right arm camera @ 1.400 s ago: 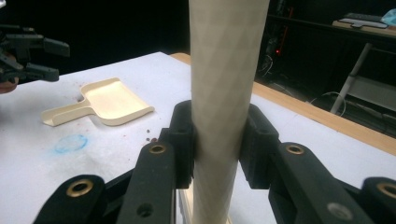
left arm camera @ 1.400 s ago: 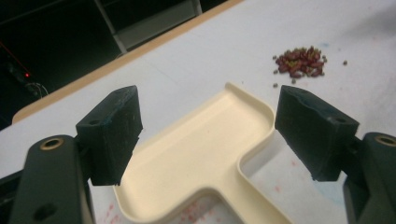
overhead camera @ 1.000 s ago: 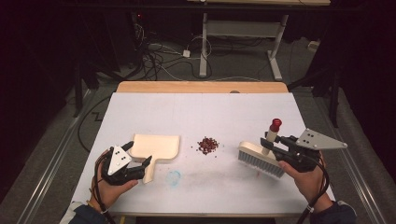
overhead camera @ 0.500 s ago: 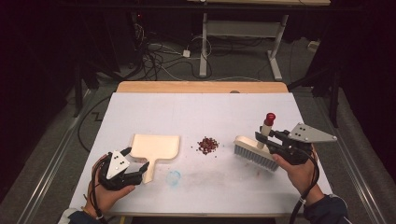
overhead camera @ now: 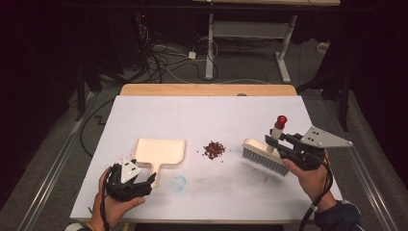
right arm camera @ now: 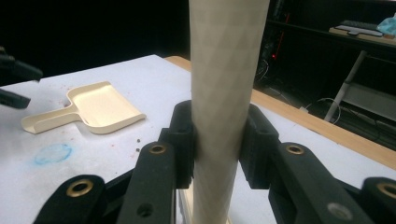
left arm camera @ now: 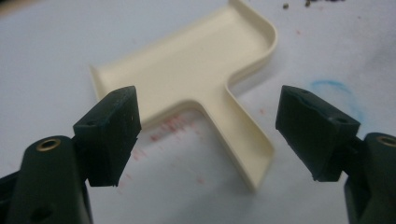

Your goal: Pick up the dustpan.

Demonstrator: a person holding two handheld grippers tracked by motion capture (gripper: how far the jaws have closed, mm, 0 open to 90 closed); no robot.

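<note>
White covering spreads over the table (overhead camera: 207, 115), with a bare wooden strip along its far edge and a dark room of cables and desk legs behind it. Near the middle of the sheet sits a small heap of dark red crumbs (overhead camera: 213, 149), which serves as the landmark for everything else. To the left of the crumbs, a little apart from them, a cream dustpan (overhead camera: 160, 153) lies flat, its handle pointing back toward the person. The left gripper (overhead camera: 144, 183) is at the end of that handle; in the left gripper view its two black jaws stand wide apart on either side of the handle (left arm camera: 243, 140), not pressing on it. To the right of the crumbs, also a little apart, a brush (overhead camera: 265, 156) with pale bristles is held with its bristles down toward the sheet. The right gripper (overhead camera: 275, 140) is clamped on the brush's upright handle, which ends in a red knob; the right gripper view shows both pads tight against the pale handle (right arm camera: 224, 93). A faint blue ring (overhead camera: 179, 183) marks the sheet nearer the person than the crumbs, beside the dustpan handle.
</note>
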